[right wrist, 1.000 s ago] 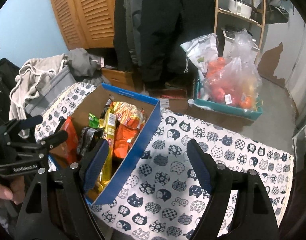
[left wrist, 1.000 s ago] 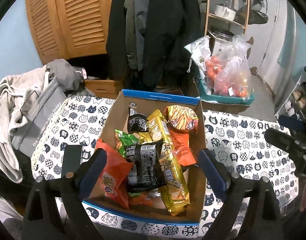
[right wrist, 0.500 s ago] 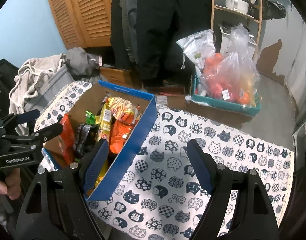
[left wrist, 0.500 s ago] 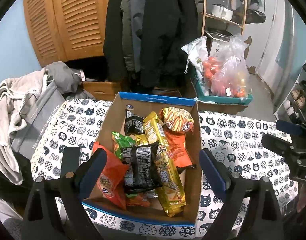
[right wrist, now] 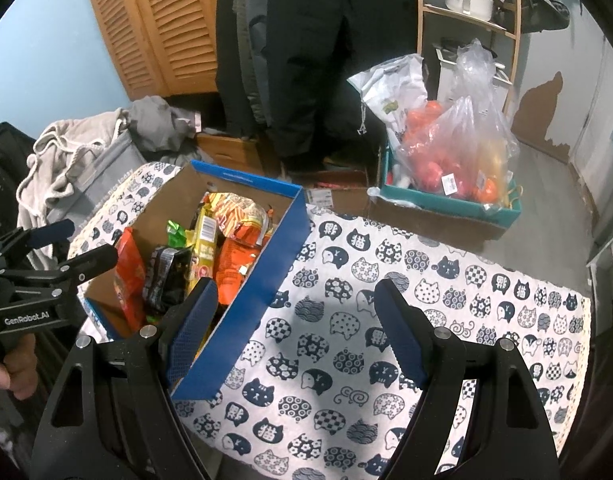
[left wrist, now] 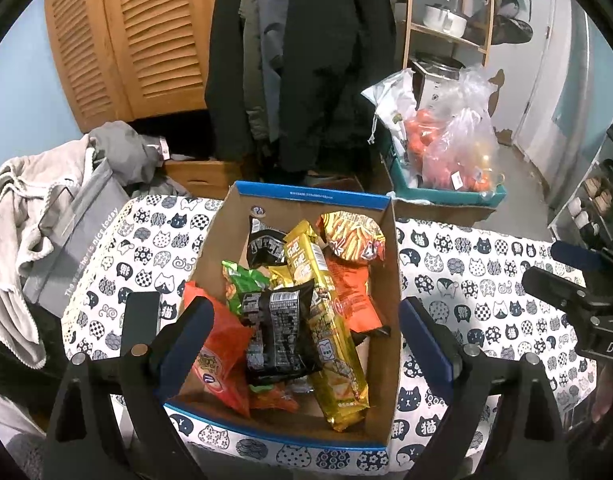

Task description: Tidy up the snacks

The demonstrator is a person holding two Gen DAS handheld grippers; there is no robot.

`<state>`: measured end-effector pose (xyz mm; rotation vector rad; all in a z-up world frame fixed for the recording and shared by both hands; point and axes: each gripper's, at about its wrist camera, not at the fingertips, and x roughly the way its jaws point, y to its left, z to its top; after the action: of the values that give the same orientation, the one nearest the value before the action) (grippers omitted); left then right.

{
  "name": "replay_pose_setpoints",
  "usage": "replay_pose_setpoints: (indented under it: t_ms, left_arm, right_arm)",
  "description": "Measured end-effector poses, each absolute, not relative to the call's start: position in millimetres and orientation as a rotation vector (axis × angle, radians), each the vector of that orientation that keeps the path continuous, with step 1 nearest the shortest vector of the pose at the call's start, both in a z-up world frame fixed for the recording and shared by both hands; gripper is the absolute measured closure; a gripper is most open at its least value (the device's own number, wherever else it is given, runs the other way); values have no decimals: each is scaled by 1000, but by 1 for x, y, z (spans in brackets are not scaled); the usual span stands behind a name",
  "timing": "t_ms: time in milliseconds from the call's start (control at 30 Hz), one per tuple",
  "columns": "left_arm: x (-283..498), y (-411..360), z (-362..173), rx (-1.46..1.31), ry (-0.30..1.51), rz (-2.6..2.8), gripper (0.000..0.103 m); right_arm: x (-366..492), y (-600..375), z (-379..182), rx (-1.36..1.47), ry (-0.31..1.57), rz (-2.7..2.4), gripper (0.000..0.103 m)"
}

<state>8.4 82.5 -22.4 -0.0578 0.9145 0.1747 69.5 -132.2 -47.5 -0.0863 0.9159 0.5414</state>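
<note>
One cardboard box (left wrist: pixel 386 320) of snack packets sits on the cat-print surface (right wrist: pixel 346 340). Two claws hover with jaws wide and empty: the left claw (left wrist: pixel 306 328) over the box, the right claw (right wrist: pixel 294 320) over bare cloth at the box's three o'clock. Inside lie one black packet (left wrist: pixel 278 332), two gold bars and several orange bags.

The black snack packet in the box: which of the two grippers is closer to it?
Left. The left gripper hangs open right over the black snack packet in the box. The right gripper sits open off to the side, above the cat-print cloth.
</note>
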Motion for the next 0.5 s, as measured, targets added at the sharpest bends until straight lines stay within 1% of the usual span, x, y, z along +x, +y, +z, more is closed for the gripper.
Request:
replay_pose_setpoints:
  t_ms: [500]
  left_arm:
    - [6,81,-20,-39,905,192,8]
  right_arm:
    - [68,-132,-49,-88,916,538,23]
